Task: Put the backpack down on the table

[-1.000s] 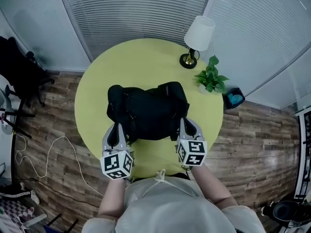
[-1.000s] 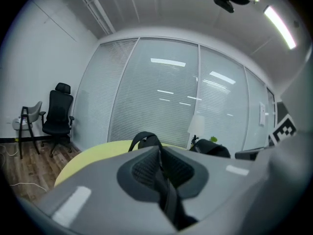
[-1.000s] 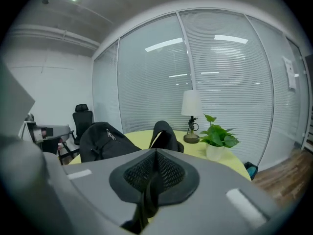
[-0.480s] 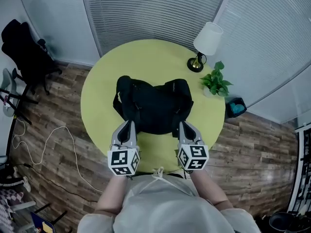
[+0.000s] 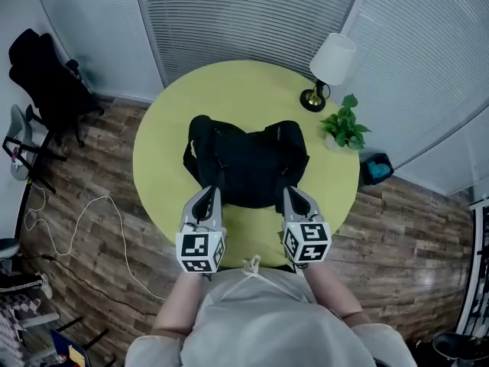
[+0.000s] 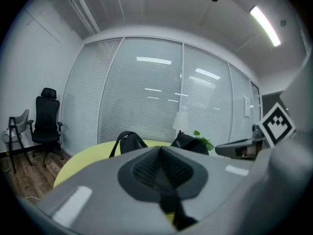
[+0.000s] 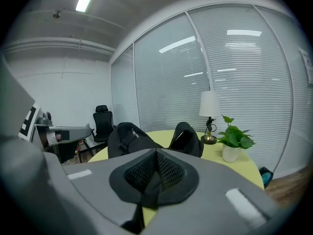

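We see the round yellow-green table (image 5: 244,90) carrying the black backpack (image 5: 248,163), which lies flat near its middle. Our left gripper (image 5: 208,193) and right gripper (image 5: 291,193) hover at the backpack's near edge, each with fingers pressed together on nothing.

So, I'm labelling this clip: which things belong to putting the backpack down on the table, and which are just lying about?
Job in hand:
backpack, already lying on the table
round yellow table
left gripper and right gripper, both shut, by the backpack's near edge

Lying about:
lamp
potted plant
office chair
cable on the floor
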Available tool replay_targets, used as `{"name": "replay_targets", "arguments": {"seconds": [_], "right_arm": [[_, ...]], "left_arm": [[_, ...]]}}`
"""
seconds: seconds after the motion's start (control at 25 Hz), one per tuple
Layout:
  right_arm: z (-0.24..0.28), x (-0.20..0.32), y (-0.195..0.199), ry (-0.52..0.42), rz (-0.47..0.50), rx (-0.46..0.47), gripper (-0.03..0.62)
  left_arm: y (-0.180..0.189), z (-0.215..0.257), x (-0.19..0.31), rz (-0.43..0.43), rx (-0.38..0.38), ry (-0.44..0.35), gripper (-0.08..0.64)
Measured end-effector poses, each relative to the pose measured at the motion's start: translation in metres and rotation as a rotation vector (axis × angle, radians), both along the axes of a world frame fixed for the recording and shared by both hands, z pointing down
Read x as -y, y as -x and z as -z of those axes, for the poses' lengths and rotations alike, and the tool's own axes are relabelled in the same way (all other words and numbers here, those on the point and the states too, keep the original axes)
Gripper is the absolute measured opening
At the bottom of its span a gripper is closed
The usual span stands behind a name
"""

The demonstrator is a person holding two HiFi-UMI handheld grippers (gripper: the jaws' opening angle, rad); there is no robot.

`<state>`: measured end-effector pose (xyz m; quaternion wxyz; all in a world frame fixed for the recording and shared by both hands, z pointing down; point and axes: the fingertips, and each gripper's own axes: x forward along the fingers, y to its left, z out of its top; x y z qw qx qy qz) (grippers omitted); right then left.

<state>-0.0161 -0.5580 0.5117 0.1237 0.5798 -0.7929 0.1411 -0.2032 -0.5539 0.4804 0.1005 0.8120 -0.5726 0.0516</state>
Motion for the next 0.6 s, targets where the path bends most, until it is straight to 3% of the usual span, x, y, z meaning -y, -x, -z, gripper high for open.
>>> {"name": "replay_targets", "arguments": {"seconds": [0.2, 0.6], "right_arm": [[0.002, 0.007, -0.006, -0.012, -0.012, -0.008, 0.0], [-0.002, 0.025, 0.001, -0.013, 0.01, -0.027, 0.0]], "left_arm": [[-0.001, 0.0, 0.009, 0.004, -0.024, 0.017, 0.006], [0.0, -0.007, 0.027, 0.009, -0.003, 0.034, 0.006]]}}
